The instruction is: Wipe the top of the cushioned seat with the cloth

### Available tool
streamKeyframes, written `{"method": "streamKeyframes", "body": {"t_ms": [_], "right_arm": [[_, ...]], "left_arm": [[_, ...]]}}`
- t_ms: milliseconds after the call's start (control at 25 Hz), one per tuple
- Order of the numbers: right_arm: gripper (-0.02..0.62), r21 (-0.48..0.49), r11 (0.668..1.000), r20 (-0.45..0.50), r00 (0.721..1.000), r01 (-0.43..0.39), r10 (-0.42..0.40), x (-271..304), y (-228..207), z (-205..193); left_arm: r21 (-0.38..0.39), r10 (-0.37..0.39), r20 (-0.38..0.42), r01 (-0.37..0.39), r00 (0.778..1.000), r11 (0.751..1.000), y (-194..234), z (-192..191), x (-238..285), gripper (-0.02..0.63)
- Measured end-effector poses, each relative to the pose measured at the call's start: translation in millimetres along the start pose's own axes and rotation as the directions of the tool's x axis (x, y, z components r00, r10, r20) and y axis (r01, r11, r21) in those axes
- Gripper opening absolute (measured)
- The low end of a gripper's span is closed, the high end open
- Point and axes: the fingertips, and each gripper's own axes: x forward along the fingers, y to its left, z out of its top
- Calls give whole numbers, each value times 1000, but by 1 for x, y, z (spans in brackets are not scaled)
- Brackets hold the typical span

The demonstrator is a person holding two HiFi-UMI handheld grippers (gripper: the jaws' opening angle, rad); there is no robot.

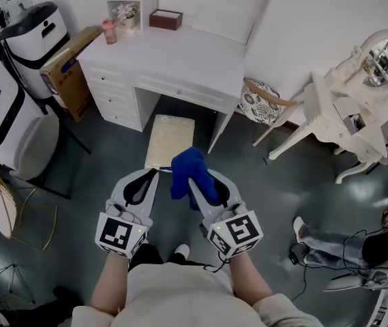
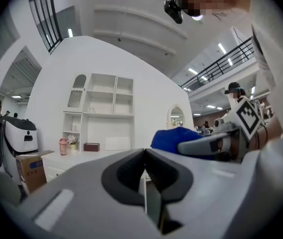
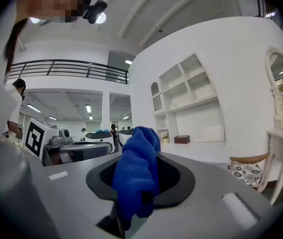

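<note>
The cushioned seat (image 1: 170, 140) is a cream square stool on the grey floor, half tucked under the white desk (image 1: 180, 63). My right gripper (image 1: 195, 174) is shut on the blue cloth (image 1: 188, 172), which bunches up above its jaws just this side of the seat; the right gripper view shows the blue cloth (image 3: 137, 176) pinched between the jaws. My left gripper (image 1: 149, 174) hangs beside it, shut with nothing in it, near the seat's front edge. In the left gripper view the left gripper (image 2: 144, 153) has its jaws together, with the blue cloth (image 2: 178, 137) to its right.
Left of the desk stand a cardboard box (image 1: 71, 70) and white machines (image 1: 3, 107). A patterned chair (image 1: 262, 101) and a white dressing table with mirror (image 1: 357, 94) are at the right. A person's legs (image 1: 344, 247) and cables lie at the lower right.
</note>
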Motion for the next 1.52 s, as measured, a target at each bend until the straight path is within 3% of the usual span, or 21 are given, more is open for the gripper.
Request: {"method": "streamKeyframes", "body": {"t_ms": [360,920,1520], "right_arm": [[126,23,998,3,999,52,-52,44,-5,2],[126,99,971,4,976,216,-218,165,-3,14],[126,141,921,2,930,363,-367,210,-5,4]], "left_arm": [[-13,-56,-3,56,998,998,44,-5,23,0],[-10,-215,-21,215,976,976,171,-6,71,0],[-36,-337,-24,336,941,941,226,-31,88,0]]}}
